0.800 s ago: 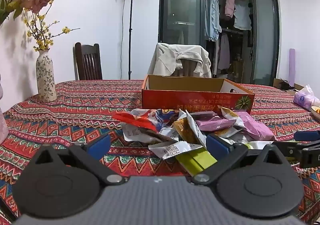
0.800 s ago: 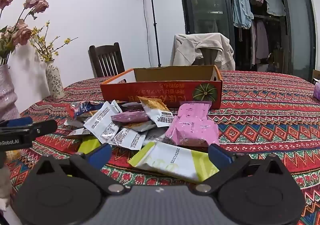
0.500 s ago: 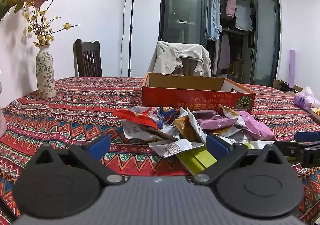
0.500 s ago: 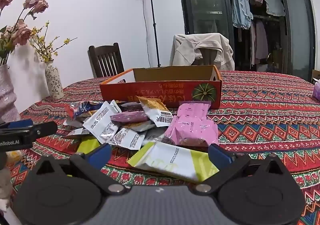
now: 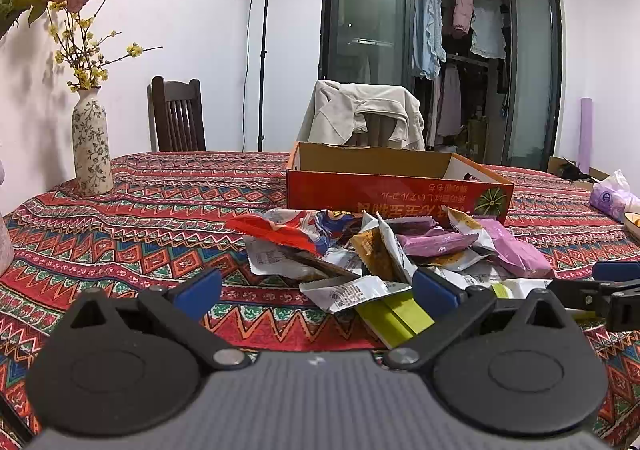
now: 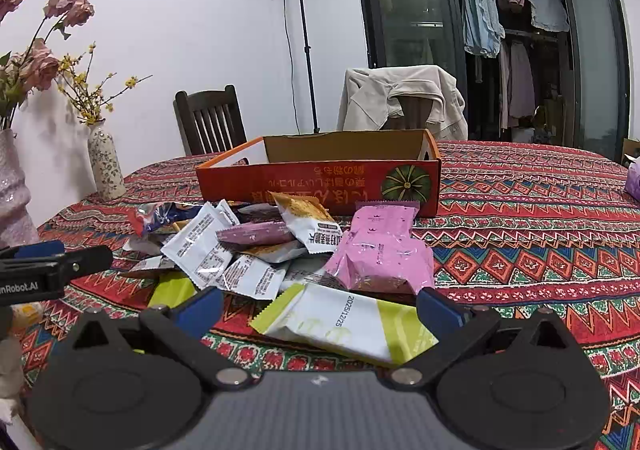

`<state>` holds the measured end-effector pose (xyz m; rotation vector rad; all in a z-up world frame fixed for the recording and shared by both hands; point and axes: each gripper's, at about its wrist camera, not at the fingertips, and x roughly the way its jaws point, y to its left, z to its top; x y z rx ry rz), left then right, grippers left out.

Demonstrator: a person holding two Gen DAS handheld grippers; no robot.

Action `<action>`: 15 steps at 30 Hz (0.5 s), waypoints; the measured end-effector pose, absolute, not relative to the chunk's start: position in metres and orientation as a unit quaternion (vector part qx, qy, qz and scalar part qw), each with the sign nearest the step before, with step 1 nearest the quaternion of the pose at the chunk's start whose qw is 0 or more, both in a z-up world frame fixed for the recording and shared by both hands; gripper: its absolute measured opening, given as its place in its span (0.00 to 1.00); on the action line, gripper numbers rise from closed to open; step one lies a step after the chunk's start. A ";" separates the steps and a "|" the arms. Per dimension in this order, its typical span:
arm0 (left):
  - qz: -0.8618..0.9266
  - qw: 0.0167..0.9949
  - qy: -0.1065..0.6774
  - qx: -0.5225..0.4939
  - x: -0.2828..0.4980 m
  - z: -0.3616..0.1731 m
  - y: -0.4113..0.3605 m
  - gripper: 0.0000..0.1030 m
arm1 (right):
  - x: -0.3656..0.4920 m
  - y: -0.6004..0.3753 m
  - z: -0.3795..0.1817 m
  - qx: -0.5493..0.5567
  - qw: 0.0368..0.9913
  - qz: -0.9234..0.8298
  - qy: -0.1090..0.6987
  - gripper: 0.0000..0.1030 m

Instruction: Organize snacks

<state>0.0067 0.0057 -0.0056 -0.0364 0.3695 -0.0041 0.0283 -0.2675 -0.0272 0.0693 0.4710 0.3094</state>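
Note:
A pile of snack packets lies on the patterned tablecloth in front of an open red-orange cardboard box. The pile also shows in the right wrist view, with the box behind it. My left gripper is open and empty, low at the pile's near left edge. My right gripper is open, with a green and white packet lying on the table between its fingers; a pink packet lies just beyond. Each gripper shows at the edge of the other's view.
A floral vase stands at the table's left, and a pale pink vase is nearer me. Two chairs stand behind the table, one draped with a jacket. A purple tissue pack lies at the far right.
The left gripper's view has shifted slightly lower and nearer the table. The right gripper has barely moved. Both stay open.

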 end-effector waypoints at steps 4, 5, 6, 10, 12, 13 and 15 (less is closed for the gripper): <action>-0.003 0.983 0.185 -0.018 0.008 -0.006 0.006 1.00 | 0.030 -0.267 -0.028 0.035 0.960 0.152 0.233 1.00; -0.003 0.983 0.185 -0.018 0.008 -0.006 0.006 1.00 | 0.030 -0.268 -0.028 0.035 0.960 0.152 0.233 1.00; -0.003 0.983 0.185 -0.018 0.008 -0.006 0.006 1.00 | 0.030 -0.268 -0.028 0.036 0.960 0.151 0.233 1.00; -0.003 0.982 0.186 -0.017 0.008 -0.007 0.005 1.00 | 0.030 -0.268 -0.028 0.035 0.960 0.152 0.234 1.00; -0.003 0.982 0.188 -0.017 0.009 -0.007 0.005 1.00 | 0.030 -0.268 -0.028 0.035 0.960 0.152 0.234 1.00; -0.003 0.982 0.188 -0.017 0.009 -0.007 0.005 1.00 | 0.030 -0.268 -0.028 0.035 0.960 0.152 0.234 1.00; -0.004 0.982 0.187 -0.017 0.008 -0.007 0.005 1.00 | 0.030 -0.268 -0.028 0.035 0.960 0.152 0.234 1.00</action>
